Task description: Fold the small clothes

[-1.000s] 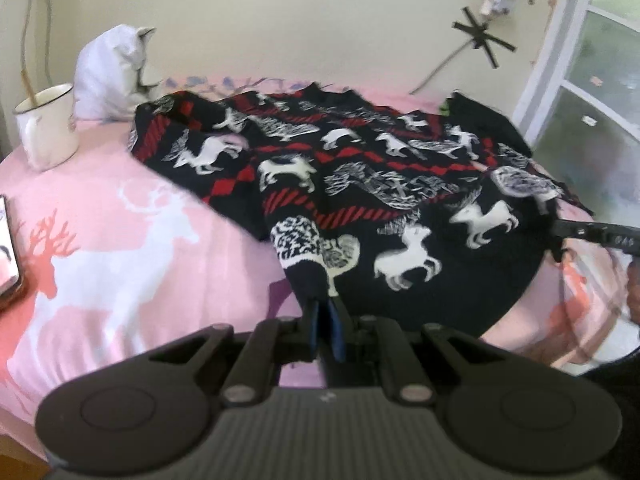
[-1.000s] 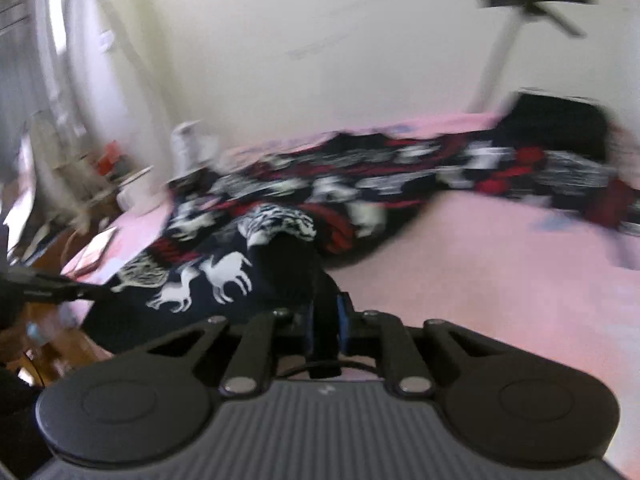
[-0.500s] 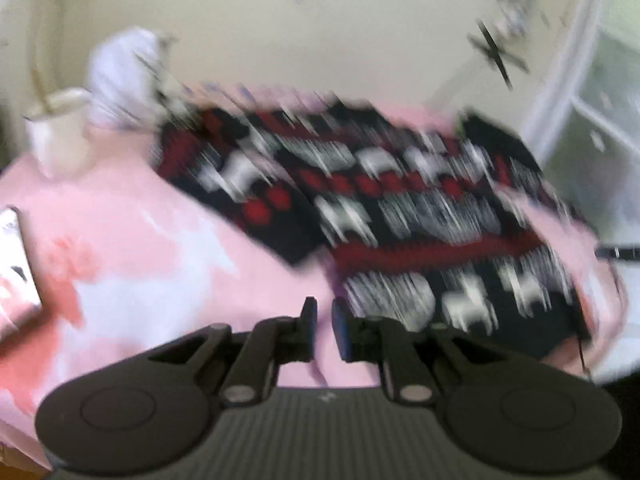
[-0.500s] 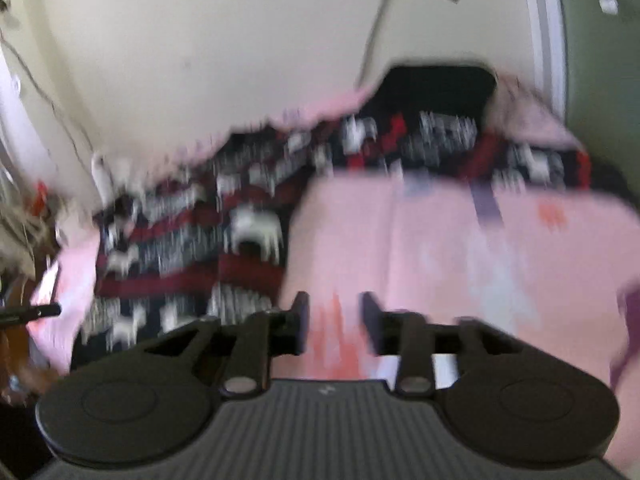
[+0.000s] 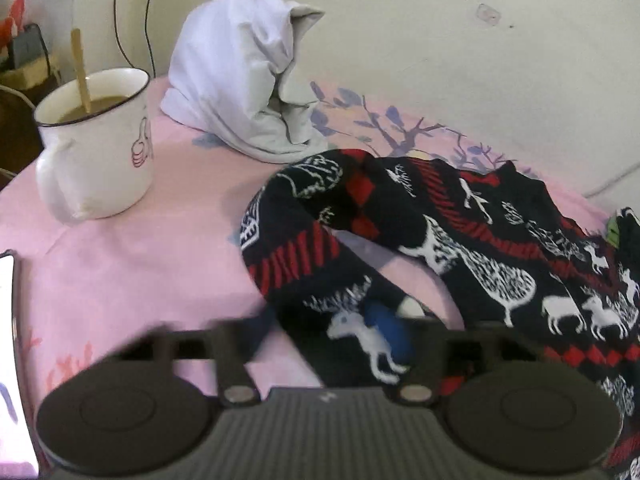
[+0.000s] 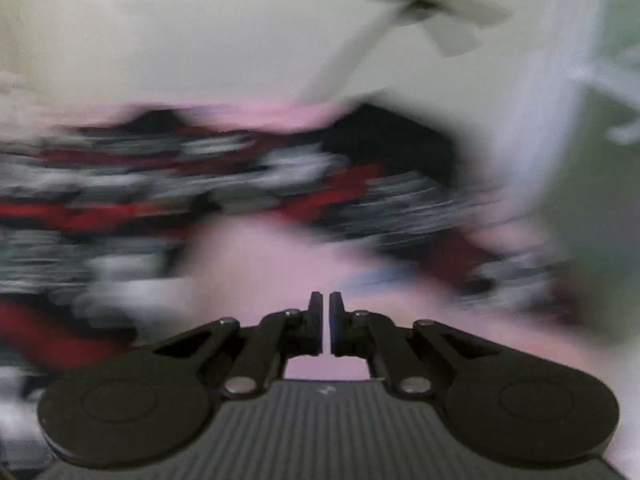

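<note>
The sweater [image 5: 472, 240] lies on the pink sheet [image 5: 132, 264], from the middle out to 3 o'clock in the left view. Its long side runs from 9 o'clock to 3 o'clock. 1 sleeve bends down toward 6 o'clock, and its end points at the left gripper [image 5: 344, 332].

The sheet is bare at 9 o'clock, so there is room there. A mug [image 5: 96, 148] with a stick in it stands at 10 o'clock, near the sheet's edge. A white cloth [image 5: 244, 76] is bunched at 12 o'clock, just beside the sweater's top edge. A phone [image 5: 10, 360] lies at the 8 o'clock edge.

The left gripper's jaws are opening. The sleeve lies across them, and 1 blue pad [image 5: 384, 320] shows behind the fabric. I cannot tell if they pinch it.

1 second ago the left gripper held a hem, and the mug was far off. Now the mug looks close.

The right gripper [image 6: 325, 320] is pressed together with nothing in it, over bare pink sheet. Its view is very blurry. The sweater is a smear from 9 o'clock to 2 o'clock. 1 second ago this gripper pinched the sweater.
</note>
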A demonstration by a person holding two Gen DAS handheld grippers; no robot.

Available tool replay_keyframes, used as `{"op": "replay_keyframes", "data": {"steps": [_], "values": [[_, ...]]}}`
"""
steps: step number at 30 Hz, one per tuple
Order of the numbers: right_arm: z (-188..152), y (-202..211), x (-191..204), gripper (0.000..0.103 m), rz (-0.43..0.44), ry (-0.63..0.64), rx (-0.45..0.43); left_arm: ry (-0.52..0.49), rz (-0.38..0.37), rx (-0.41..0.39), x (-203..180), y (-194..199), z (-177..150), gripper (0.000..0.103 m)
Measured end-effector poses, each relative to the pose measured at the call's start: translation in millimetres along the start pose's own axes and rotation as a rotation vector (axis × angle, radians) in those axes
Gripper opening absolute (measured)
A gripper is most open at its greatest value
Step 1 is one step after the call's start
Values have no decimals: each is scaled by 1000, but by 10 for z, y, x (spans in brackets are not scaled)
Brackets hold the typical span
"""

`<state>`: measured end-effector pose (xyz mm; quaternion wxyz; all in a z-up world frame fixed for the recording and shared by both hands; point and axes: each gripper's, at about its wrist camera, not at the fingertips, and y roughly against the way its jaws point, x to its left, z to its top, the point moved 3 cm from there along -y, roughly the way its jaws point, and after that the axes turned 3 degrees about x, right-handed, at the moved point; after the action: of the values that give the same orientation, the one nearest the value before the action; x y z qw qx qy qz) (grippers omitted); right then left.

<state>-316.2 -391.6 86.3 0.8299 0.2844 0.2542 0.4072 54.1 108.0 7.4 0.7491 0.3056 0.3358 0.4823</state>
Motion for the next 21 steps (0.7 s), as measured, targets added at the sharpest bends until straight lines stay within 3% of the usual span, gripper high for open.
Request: {"op": "replay_keyframes", "data": {"steps": [1,3,7,9,13,15,18,21], "values": [[39,8,-167,0,31,-69,5,9,34,-4,41,-5,37,5],[143,117,-401,0,197,-223,-34,52,-7,-17,154,93,128,5],[405,161,-188,0,348,-248,-96,47,29,-166,105,555,501,4],[509,40,31,0,467,-234,-92,29,-11,-201,-58,727,725,4],[612,-151,467,0,620,-211,-90,-148,-89,-264,-967,1001,1157,4],[652,-200,600,0,670,-216,-96,-275,-188,-269,-1646,1077,1265,5],[693,-237,679,0,700,-209,-93,-422,-369,-246,-2439,1182,1242,18],[698,-238,568,0,681,-179,-108,-467,-415,-314,-2643,1291,1168,31]]}}
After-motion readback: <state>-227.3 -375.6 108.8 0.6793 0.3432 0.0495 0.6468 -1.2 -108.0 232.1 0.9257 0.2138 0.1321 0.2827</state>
